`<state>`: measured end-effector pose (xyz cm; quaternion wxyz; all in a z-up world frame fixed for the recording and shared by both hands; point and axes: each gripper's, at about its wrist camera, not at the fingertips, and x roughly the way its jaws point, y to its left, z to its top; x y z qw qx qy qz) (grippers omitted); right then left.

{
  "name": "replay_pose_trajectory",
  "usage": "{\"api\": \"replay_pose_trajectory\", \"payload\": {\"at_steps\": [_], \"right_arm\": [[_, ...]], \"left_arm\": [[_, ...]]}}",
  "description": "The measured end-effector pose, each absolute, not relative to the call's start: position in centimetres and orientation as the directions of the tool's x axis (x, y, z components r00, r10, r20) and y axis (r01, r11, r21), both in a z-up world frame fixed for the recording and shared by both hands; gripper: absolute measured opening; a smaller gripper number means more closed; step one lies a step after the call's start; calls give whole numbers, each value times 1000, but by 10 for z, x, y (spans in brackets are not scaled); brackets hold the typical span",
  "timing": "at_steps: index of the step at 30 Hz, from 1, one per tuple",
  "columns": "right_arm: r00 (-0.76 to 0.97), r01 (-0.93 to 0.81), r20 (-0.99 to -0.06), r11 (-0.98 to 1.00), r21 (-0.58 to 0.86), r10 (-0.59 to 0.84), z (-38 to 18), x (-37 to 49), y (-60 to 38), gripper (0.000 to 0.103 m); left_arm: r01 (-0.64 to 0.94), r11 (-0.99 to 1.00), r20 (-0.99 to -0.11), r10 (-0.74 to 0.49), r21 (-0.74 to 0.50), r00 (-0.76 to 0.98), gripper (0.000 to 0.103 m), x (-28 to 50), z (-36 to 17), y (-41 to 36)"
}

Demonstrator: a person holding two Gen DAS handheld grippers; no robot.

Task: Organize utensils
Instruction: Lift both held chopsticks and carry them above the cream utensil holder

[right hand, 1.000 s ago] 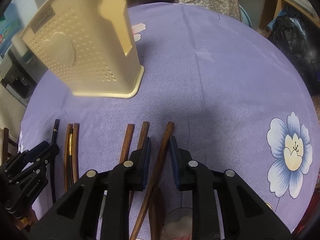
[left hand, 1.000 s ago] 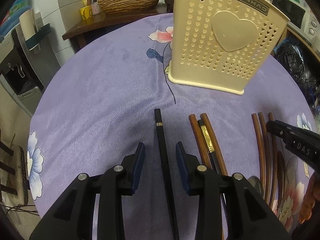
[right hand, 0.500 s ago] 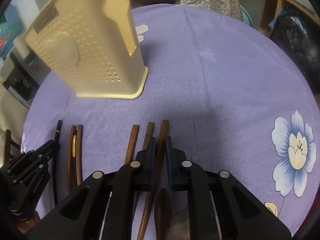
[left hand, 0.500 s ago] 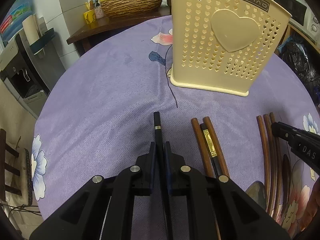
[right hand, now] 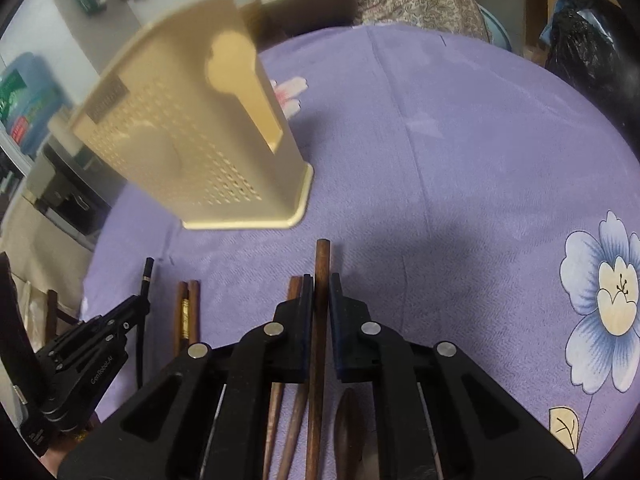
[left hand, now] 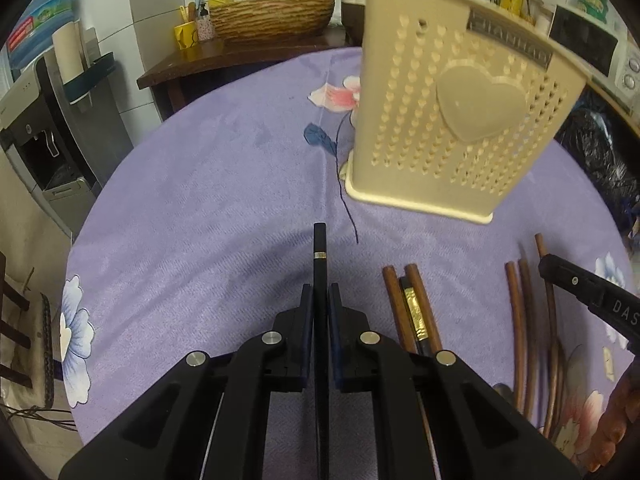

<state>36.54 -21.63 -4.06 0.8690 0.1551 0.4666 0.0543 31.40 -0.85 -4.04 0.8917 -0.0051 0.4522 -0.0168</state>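
Two hand-held tongs work over a round tabletop (left hand: pixel 200 208) covered in a purple flowered cloth. The left tongs (left hand: pixel 320 300) are clamped on a black chopstick (left hand: pixel 320 248) with a thin metal band; its tip sticks out past the pads toward 12 o'clock. The right tongs (right hand: pixel 319 292) are clamped on a brown wooden chopstick (right hand: pixel 322 260), its end also pointing toward 12 o'clock. Both sets of jaws have just been closing, each with its stick between the pads.

The step in hand looks like the pick-up: both sticks are gripped, and it is hard to tell whether either has left the cloth. A cream perforated utensil holder (left hand: pixel 456 120) with a heart on its face stands upright at about 1 o'clock in the left view and 10 o'clock in the right view. The next move probably calls for lifting each stick, tipping it upright and lowering it into the holder's open top.

More chopsticks lie loose on the cloth: a brown pair with a gold-banded one (left hand: pixel 414 308) between the tongs, and others (right hand: pixel 294 292) just left of the right tongs.

The holder's top opening is cut off or blurred in both views. The sticks' lower ends are hidden under the tongs. A dark spoon-like shape (right hand: pixel 348 420) at 6 o'clock is only partly visible.
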Motion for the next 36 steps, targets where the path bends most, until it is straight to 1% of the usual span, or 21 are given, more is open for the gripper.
{"api": "replay_pose_trajectory", "payload": {"at_steps": [2, 5, 9, 12, 17, 21, 23, 36], "right_arm": [[589, 31, -764, 937, 347, 264, -30, 363, -217, 8], [658, -15, -705, 941, 338, 264, -4, 352, -214, 8], [756, -87, -603, 952, 294, 256, 42, 330, -211, 8], [813, -135, -526, 960, 245, 249, 75, 312, -207, 8], [864, -180, -436, 963, 198, 251, 111, 282, -202, 8], [875, -199, -413, 965, 173, 254, 122, 273, -197, 8], [883, -202, -398, 966, 159, 250, 128, 266, -197, 8], [886, -220, -382, 963, 154, 264, 133, 256, -201, 8]], "left_arm": [[24, 999, -786, -35, -26, 618, 9, 310, -29, -7], [24, 999, -741, -47, -41, 670, 9, 300, -4, -4], [29, 997, -668, -67, -69, 741, 9, 282, 34, 1], [29, 997, -597, -69, -77, 799, 9, 265, 64, 5], [24, 997, -533, -60, -74, 844, 9, 250, 89, 6], [15, 995, -516, -64, -99, 854, 9, 243, 94, 8], [10, 996, -506, -57, -93, 861, 9, 241, 96, 9], [7, 994, -482, -57, -105, 874, 9, 232, 103, 19]]}}
